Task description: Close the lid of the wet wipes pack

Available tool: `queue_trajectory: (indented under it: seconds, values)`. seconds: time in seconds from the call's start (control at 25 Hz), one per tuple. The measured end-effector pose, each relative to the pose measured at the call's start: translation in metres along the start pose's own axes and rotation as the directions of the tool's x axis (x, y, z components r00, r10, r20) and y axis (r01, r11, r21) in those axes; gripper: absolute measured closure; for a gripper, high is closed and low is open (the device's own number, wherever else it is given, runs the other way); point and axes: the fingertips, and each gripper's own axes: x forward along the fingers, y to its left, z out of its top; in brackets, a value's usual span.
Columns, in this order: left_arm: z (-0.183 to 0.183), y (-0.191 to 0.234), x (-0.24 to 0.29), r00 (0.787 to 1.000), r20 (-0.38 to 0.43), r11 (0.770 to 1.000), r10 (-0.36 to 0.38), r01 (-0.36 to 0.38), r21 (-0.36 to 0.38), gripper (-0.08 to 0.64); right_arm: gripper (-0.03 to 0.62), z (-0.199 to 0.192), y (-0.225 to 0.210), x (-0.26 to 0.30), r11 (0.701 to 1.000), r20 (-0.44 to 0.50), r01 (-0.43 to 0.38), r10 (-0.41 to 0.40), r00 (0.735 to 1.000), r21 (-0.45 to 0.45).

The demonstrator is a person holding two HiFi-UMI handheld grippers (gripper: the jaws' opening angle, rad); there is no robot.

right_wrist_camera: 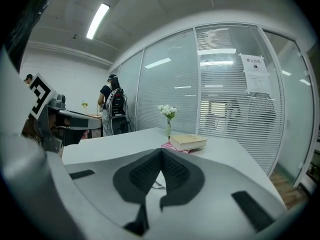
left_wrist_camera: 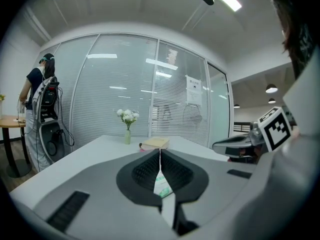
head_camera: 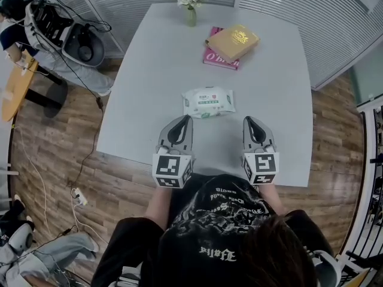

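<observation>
Both shut and empty: your left gripper [head_camera: 187, 119], right gripper [head_camera: 250, 121]. Their cameras see only slivers of the wet wipes pack [head_camera: 208, 102]; open table [head_camera: 149, 70] surrounds it.

A white counter [head_camera: 281, 118] is set on a wood-plank floor [head_camera: 54, 148]. The room is enclosed by glass partitions [left_wrist_camera: 115, 84] backed with horizontal blinds, and a paper notice [right_wrist_camera: 256, 71] is fixed to one pane. A round wooden side table [head_camera: 15, 91] is placed at the left. Strip lights [right_wrist_camera: 97, 20] are mounted on the white ceiling.

One overhead, two low; shared table [head_camera: 152, 58]
</observation>
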Motion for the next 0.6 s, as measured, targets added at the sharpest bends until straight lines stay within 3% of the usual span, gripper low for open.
queue_trajectory:
  seconds: [0.6]
  values:
    - [0.001, 0.006, 0.003, 1.000, -0.001, 1.000, 0.002, -0.002, -0.002, 0.552, 0.594, 0.002, 0.002, 0.009, 1.000, 0.003, -0.010, 0.010, 1.000, -0.019]
